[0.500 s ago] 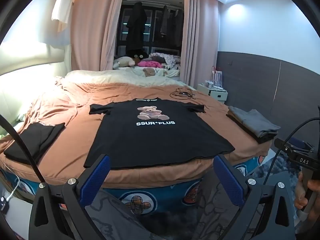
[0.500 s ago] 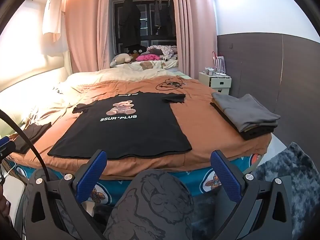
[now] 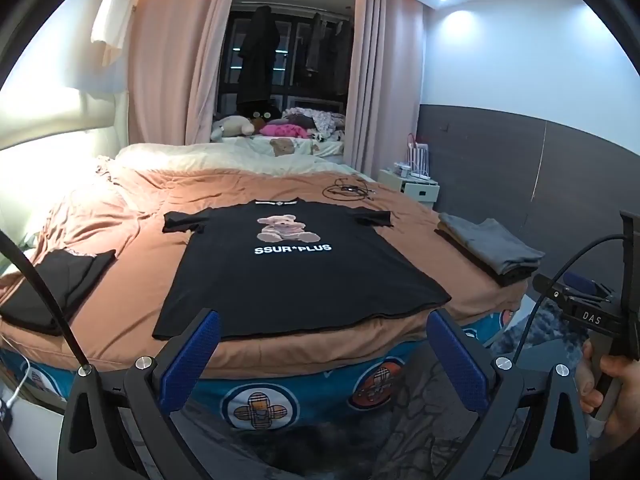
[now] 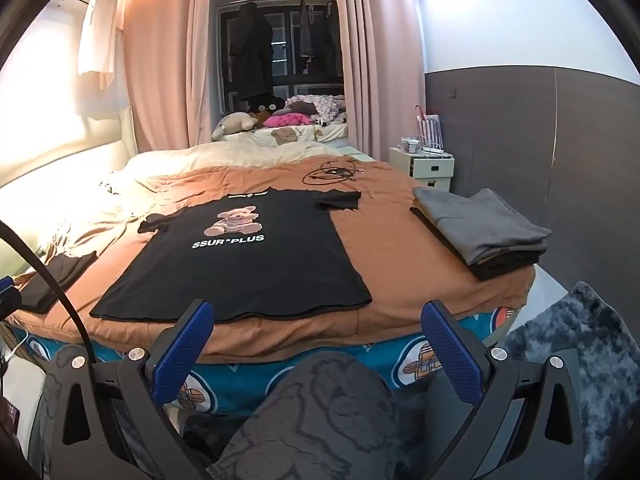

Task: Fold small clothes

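A black T-shirt (image 3: 296, 276) with a teddy bear print and white lettering lies flat, face up, on the brown bedspread (image 3: 120, 292), hem toward me. It also shows in the right wrist view (image 4: 248, 268). My left gripper (image 3: 324, 324) is open and empty, held off the bed's near edge in front of the hem. My right gripper (image 4: 318, 316) is open and empty, also short of the bed, in front of the hem's right corner. The right gripper's body and the hand holding it show at the right of the left wrist view (image 3: 592, 320).
A stack of folded grey and dark clothes (image 3: 492, 248) sits at the bed's right edge, also seen in the right wrist view (image 4: 484, 228). A dark folded garment (image 3: 56, 280) lies at the left. Black cables (image 3: 348, 190) lie beyond the shirt. A white nightstand (image 4: 424, 164) stands right. My knee (image 4: 320, 412) is below.
Both grippers have shifted slightly; the views are nearly the same. The shirt and the piles have not moved.
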`<state>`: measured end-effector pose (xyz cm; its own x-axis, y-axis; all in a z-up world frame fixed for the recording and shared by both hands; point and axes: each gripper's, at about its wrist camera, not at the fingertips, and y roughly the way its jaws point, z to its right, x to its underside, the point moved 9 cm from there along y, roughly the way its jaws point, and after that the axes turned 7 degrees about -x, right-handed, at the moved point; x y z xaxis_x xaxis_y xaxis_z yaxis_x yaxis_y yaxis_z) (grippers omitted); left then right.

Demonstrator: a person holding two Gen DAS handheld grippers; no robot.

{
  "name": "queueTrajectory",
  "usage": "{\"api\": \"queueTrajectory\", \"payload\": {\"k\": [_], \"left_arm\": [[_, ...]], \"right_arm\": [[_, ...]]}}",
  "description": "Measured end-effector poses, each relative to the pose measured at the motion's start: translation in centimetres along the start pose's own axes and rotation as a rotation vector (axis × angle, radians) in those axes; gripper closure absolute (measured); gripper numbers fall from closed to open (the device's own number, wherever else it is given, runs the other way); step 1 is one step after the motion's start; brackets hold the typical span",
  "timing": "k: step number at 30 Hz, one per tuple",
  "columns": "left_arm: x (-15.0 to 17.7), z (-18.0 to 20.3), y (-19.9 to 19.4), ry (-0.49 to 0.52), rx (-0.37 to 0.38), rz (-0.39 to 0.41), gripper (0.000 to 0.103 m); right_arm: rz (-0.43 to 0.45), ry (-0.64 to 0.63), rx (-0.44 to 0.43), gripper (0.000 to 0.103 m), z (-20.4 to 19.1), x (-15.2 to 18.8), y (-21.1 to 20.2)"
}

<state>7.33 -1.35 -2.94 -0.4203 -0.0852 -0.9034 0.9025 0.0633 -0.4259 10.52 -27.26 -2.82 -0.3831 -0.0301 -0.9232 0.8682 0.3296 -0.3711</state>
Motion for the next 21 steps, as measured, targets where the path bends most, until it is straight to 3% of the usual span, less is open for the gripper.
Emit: {"api": "queueTrajectory", "payload": {"k": [21], "left_arm": [[-0.01,-0.84,-0.29,-0.038,-0.023,0.023,0.0]], "right_arm": [[0.007,-0.001,0.006,0.0,1.26,-0.29,-0.45]]}}
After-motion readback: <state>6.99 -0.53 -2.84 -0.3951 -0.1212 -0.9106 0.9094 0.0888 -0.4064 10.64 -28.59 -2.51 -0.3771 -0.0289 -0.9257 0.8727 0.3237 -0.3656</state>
